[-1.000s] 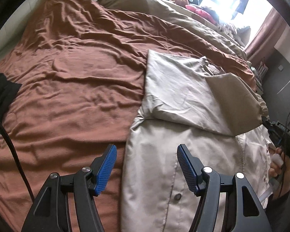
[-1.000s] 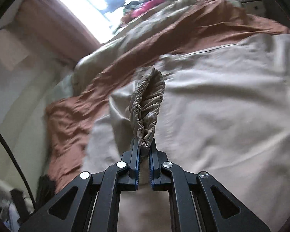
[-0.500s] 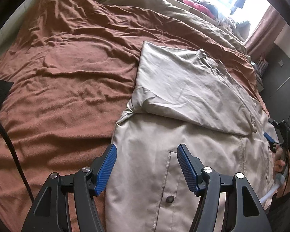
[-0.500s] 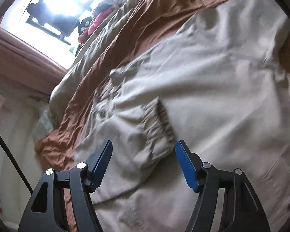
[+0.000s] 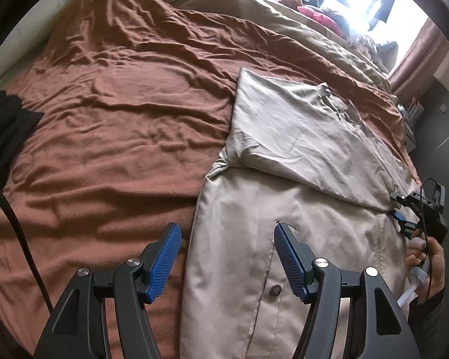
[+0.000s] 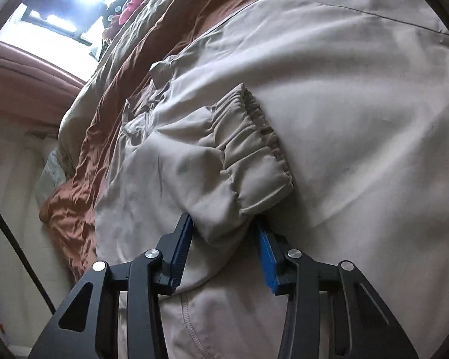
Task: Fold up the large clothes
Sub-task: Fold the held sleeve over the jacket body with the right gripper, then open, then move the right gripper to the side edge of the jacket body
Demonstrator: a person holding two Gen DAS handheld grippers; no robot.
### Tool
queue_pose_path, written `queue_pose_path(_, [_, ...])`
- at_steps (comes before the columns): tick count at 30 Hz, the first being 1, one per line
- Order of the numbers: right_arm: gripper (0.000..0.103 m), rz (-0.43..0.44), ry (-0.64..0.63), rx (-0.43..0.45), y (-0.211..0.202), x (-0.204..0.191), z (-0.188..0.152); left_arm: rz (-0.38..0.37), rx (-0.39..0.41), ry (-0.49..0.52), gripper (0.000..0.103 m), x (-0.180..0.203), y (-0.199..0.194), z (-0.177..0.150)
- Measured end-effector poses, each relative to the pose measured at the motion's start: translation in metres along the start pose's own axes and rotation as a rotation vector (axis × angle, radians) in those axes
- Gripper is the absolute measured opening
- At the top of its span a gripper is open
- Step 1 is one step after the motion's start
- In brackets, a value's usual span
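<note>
Right wrist | cuff [image 6: 254, 161] released earlier, jaws closing around sleeve | left jaws apart, empty

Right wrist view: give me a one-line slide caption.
Right gripper closing around the beige jacket's sleeve, just behind the elastic cuff, laid across its body on the brown bedspread.

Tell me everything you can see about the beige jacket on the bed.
The beige jacket lies spread flat on the brown bedspread, made of thin, smooth, slightly creased cloth. One sleeve is folded across its body. Its gathered elastic cuff rests on the body, with sleeve cloth between the pads of the right claw, whose jaws are closing. A snap button and a seam show near the open left claw, which hovers over the jacket's edge.
</note>
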State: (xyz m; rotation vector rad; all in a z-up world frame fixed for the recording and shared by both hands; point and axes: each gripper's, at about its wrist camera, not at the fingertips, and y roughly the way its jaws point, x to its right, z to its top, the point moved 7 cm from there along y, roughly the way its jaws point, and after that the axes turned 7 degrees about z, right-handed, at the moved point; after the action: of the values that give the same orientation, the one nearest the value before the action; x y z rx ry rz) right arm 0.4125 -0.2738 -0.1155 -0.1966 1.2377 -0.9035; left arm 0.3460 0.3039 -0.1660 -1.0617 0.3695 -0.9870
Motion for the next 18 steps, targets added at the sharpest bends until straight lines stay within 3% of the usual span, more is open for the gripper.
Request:
queue_pose_path(5, [0.040,0.032,-0.035,0.059,-0.030,-0.011,-0.011,0.012,0.007,-0.026,0.067,-0.002,-0.012,-0.003])
queue_pose_path(9, [0.040,0.056,-0.094,0.078,-0.062,-0.021,-0.039,0.056,0.074,-0.029,0.068,0.003,-0.034,0.001])
queue_pose_path(12, [0.040,0.073,-0.145,0.106,-0.084,-0.028,-0.053,0.118,0.150,-0.006,0.077,0.011,-0.055,0.004])
queue_pose_path(16, [0.040,0.086,-0.274,0.135,-0.118,-0.031,-0.066,0.034,0.191,0.024,0.084,0.034,-0.074,0.002])
queue_pose_path(18, [0.040,0.033,-0.367,0.169,-0.141,-0.030,-0.069,-0.002,0.199,0.042,0.087,0.050,-0.081,-0.002])
